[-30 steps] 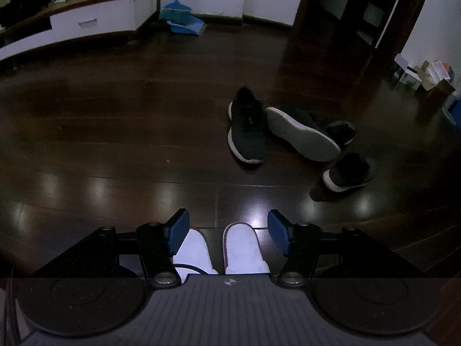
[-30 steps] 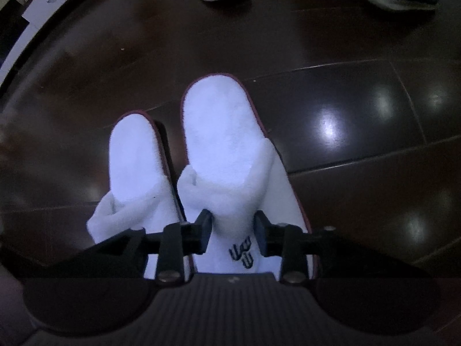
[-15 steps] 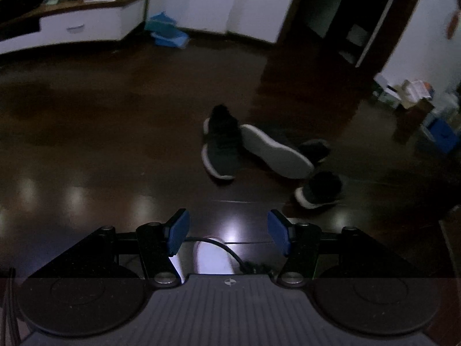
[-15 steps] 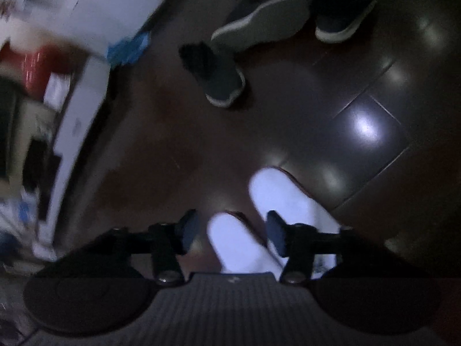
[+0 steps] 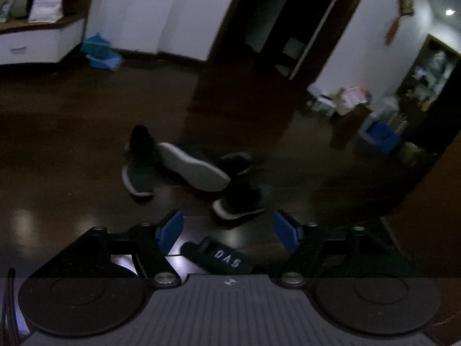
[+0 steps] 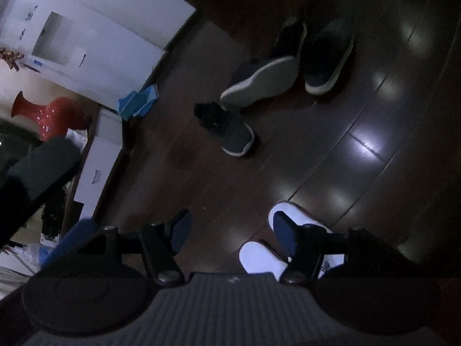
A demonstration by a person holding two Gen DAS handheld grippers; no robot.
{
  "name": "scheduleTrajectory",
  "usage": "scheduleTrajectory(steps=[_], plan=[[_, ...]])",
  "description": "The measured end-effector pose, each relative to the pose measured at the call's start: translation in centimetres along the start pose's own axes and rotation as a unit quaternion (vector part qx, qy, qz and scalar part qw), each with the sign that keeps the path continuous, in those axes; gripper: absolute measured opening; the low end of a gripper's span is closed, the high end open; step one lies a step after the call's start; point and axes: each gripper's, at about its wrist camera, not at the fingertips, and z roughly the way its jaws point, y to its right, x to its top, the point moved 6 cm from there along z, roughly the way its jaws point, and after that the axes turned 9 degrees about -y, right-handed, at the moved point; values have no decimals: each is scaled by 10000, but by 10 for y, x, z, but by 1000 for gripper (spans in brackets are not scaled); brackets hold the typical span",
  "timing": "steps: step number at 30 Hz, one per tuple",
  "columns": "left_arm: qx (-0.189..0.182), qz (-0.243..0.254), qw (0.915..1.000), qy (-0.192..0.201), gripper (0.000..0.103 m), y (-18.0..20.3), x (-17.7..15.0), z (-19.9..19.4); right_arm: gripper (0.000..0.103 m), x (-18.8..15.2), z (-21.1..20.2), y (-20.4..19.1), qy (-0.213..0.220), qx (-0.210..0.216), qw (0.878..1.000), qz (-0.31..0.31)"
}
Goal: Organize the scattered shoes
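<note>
Several black sneakers lie scattered on the dark wood floor. In the left wrist view one stands upright (image 5: 139,164), one lies on its side showing its grey sole (image 5: 194,170), and another sits nearer (image 5: 236,201). My left gripper (image 5: 227,230) hangs open above the floor, short of them, over a black item with white lettering (image 5: 222,256). In the tilted right wrist view, my right gripper (image 6: 233,233) is open and empty. The pair of white slippers (image 6: 259,256) lies side by side beneath its right finger. The sneakers (image 6: 236,132) lie farther ahead, one sole-up (image 6: 262,86).
A white low cabinet (image 5: 37,46) and blue bags (image 5: 100,52) stand at the far left wall. Boxes (image 5: 345,98) and a blue crate (image 5: 380,135) clutter the right by a dark doorway. A red vase (image 6: 49,115) sits on the cabinet. Bare floor surrounds the sneakers.
My right gripper opened and let go of the white slipper, then lifted and rolled. My left gripper rose and tilted up, so the slippers left its view.
</note>
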Motion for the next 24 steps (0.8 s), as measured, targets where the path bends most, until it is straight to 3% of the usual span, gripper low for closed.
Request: scheduleTrajectory(steps=[5,8,12,17,21,24], plan=[[-369,42,9990,252,78,34,0,-9,71,4,-43,-3,578,-278,9965,-535],[-770,34,9964,350,80,56,1,-14,71,-7,-58,-3,674,-182,9954,-661],[-750,123,9966,311,81,75,-6,-13,71,-11,-83,7,934,199,9947,-371],[-448,-4,9985,311,84,81,-20,-19,71,-6,-119,21,1350,485,9896,-104],[-468,-337,9976,371,85,75,-23,-27,71,-11,-135,17,1147,795,9902,-108],[-759,-412,9955,382,86,82,-21,-36,71,-19,-148,9,1116,967,9887,-254]])
